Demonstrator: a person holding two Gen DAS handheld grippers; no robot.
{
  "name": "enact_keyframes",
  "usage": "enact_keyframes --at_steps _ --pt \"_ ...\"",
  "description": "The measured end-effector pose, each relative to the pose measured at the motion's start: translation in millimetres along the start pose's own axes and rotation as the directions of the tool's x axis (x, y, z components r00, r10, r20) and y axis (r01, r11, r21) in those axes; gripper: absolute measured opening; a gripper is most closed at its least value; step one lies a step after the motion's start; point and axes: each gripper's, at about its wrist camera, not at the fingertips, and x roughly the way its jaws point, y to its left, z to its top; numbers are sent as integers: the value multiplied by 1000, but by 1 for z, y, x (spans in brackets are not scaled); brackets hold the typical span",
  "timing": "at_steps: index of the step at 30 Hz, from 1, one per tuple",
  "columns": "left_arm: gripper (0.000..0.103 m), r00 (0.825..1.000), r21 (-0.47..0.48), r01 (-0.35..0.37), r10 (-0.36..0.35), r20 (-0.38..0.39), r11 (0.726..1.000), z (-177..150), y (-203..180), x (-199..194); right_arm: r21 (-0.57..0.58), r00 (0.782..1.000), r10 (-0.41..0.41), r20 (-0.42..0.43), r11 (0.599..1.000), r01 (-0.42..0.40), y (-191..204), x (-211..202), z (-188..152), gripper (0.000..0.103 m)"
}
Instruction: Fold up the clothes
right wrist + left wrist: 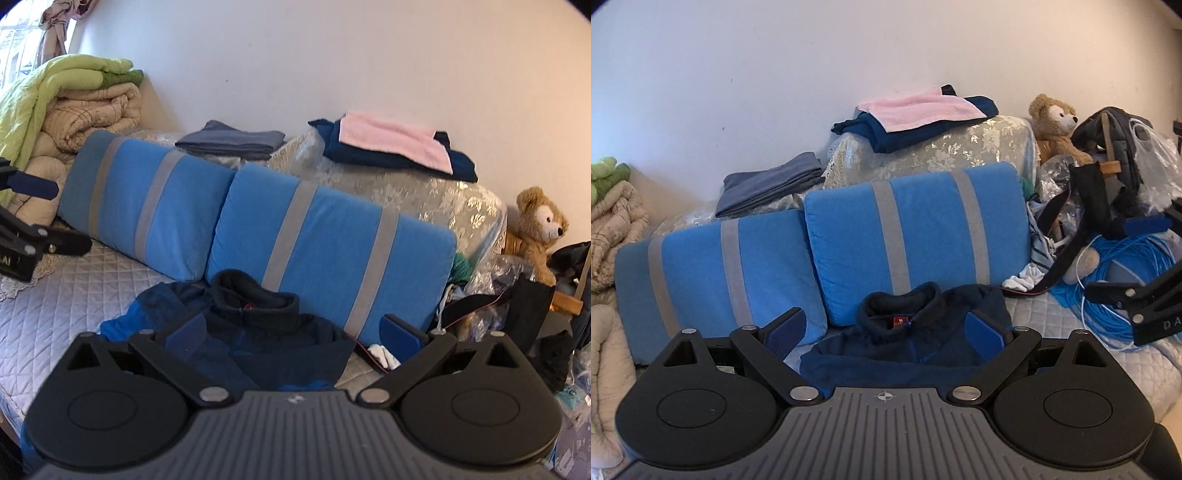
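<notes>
Both tongs (884, 330) (291, 332) gape above navy fleece (905, 343).

Soft daylight, seemingly window-lit; fisheye-warped edges.

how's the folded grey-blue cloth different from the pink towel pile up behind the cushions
The grey-blue cloth is one colour and sits lower, towards the left. The pink towel lies on navy clothes, higher on the lace-covered mound. Both are folded flat.
</notes>
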Motion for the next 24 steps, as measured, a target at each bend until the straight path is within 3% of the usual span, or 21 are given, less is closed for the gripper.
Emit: enact_keyframes --at_steps 9,13,17,20,24 --pt "94 999 48 -11 8 54 999 45 -2 31 -2 1000 24 -1 1000 -24 -37 45 10 103" --pt "94 999 126 -39 37 18 991 58 -9 72 21 997 78 11 997 -78 -56 79 19 103" --pt "94 997 156 -74 75 -5 985 47 2 127 52 994 107 2 993 -107 -68 124 11 103" --pt "94 997 94 14 -7 -79 995 24 27 176 34 989 148 -26 989 -147 -71 161 -6 103" --pt "93 985 53 44 -35 -167 998 -5 54 237 65 976 208 -61 977 -205 -81 209 -30 103"
